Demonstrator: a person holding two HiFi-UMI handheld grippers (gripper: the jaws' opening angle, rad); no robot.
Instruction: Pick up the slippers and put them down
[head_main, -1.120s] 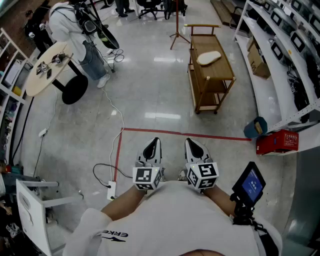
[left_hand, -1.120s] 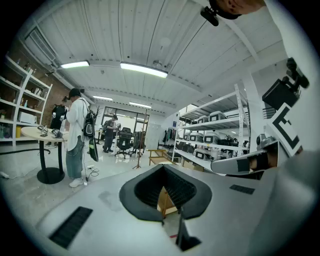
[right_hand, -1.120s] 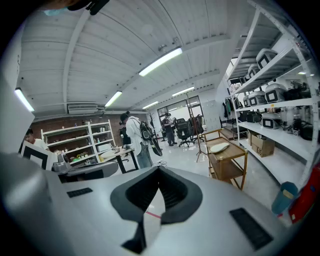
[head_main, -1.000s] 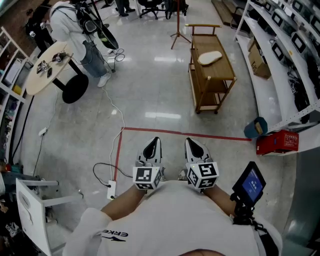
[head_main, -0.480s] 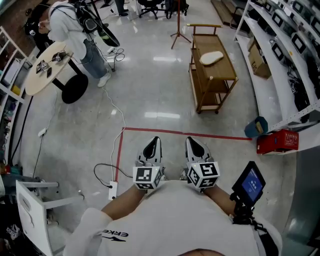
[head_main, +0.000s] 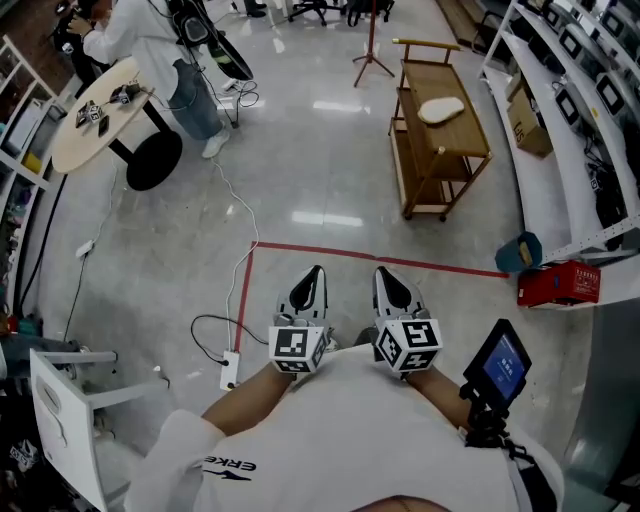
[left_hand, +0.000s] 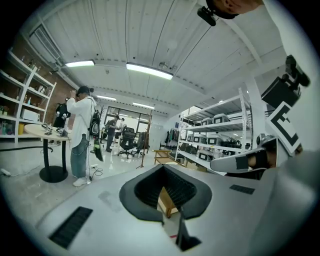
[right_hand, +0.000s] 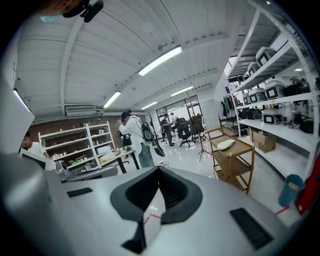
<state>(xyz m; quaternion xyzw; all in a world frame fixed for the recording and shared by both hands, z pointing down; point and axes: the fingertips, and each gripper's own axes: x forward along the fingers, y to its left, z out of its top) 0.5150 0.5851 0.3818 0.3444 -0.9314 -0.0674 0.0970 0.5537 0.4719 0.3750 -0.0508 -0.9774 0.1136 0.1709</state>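
Still well short of the slipper (head_main: 441, 109), with both tools clenched on nothing

Low centre of the head view: left gripper (head_main: 311, 281) and right gripper (head_main: 388, 280) side by side, jaws pressed together and empty, pointing up the frame. Well apart, upper right, beyond the red floor tape (head_main: 380, 260): one pale slipper on the wooden cart (head_main: 455, 140), top shelf, long axis roughly left to right across it. Nearer the right gripper; probably a walk forward before any reach

cart: wooden cart (head_main: 456, 140) stands on glossy floor (head_main: 320, 170) | top shelf: one pale slipper (head_main: 441, 109), flat | floor: red tape line (head_main: 380, 258)
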